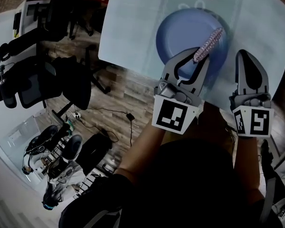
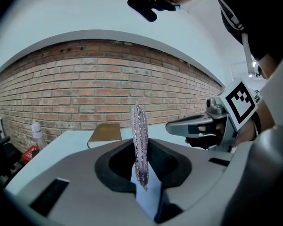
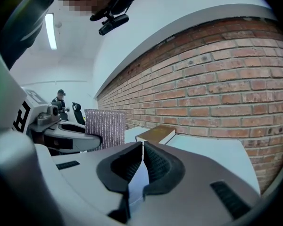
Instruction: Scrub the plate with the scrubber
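Fingers [image 2: 188, 173] of left gripper [image 1: 198, 57] pinch scrubber [image 1: 208, 45] over blue plate [image 1: 180, 30], right gripper [image 1: 242, 56] closed empty alongside; lower scrubber flat, rub circles.

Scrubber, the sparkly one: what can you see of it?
The scrubber is a thin, flat rectangular pad, silvery-lilac with a glittery woven look. The left gripper pinches one end between its shut jaws, so the rest sticks out past the tips, over the blue plate. Whether it touches the plate cannot be told.
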